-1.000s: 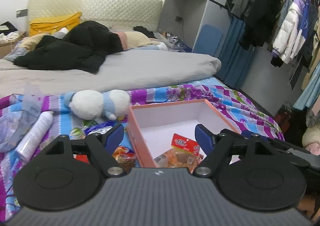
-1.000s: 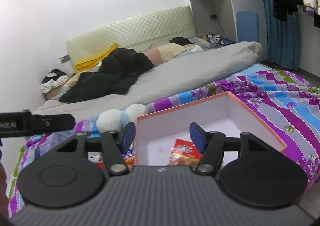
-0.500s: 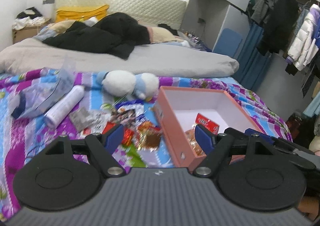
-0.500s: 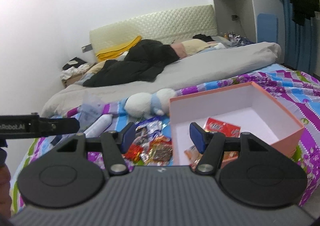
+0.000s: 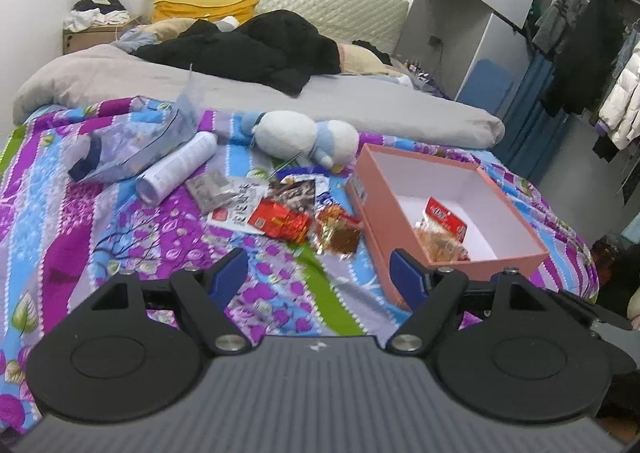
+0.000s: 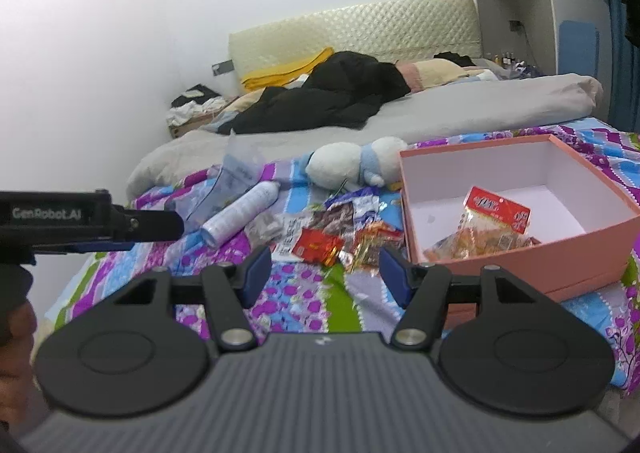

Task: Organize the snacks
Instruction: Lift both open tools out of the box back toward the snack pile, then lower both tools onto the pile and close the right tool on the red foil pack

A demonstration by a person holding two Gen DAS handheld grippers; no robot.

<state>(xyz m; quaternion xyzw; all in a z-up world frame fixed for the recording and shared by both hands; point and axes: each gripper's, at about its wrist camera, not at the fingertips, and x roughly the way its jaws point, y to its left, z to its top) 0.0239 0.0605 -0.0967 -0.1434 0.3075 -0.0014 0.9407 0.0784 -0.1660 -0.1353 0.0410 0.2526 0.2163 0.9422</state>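
Where loose snack packets [image 5: 296, 209] lie heaped on the patterned bedspread [image 5: 100, 237], ahead of and between the blue fingertips of both tools, sits just beside them, ahead of the right-hand fingertip, a pink box [image 5: 492, 257] already holding a red-labelled snack bag [image 5: 446, 219]. Beyond the heap, nearer the left-hand fingertip, lie a white spray can [image 5: 180, 167] and a clear plastic bag [image 5: 136, 141], with a white-and-blue plush toy [image 5: 304, 139] straight ahead. Left gripper [image 5: 320, 279] spread wide with nothing between its pads; right gripper [image 6: 326, 269] parted somewhat less, likewise gripping nothing, hovering above the bedspread.
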